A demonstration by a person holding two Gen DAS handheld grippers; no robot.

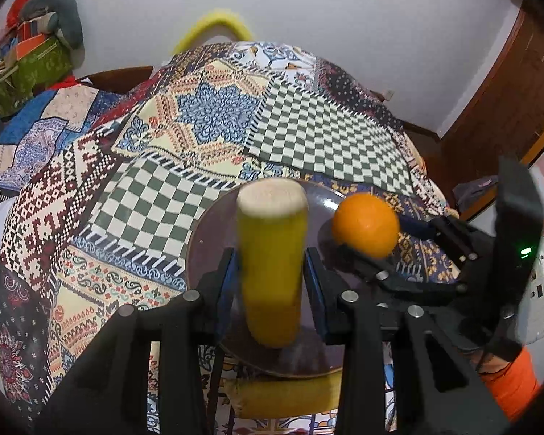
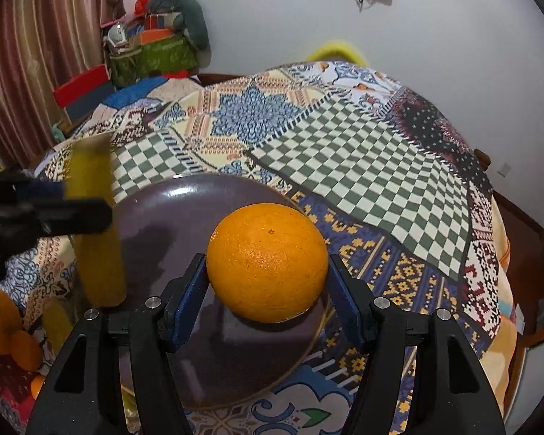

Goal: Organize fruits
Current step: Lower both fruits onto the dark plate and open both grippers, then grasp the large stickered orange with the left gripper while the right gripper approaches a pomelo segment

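My left gripper (image 1: 270, 264) is shut on a yellow cylinder of fruit (image 1: 270, 257) with a pale cut top, held upright over a dark purple plate (image 1: 206, 246). In the right wrist view that same yellow piece (image 2: 94, 239) is at the left, blurred, over the plate's (image 2: 170, 217) left rim. My right gripper (image 2: 266, 282) is shut on an orange (image 2: 266, 261), both blue pads (image 2: 186, 293) against its sides, low over the plate's right half. Whether the orange touches the plate I cannot tell. The left wrist view shows the orange (image 1: 366, 228) at the plate's right edge.
The plate lies on a patchwork cloth (image 2: 362, 166) over a table. More orange fruit (image 2: 21, 348) and a yellow piece (image 2: 56, 322) lie at the near left. Another yellow fruit (image 1: 283, 395) sits just in front of the plate. Bags and clutter (image 2: 152, 50) stand by the far wall.
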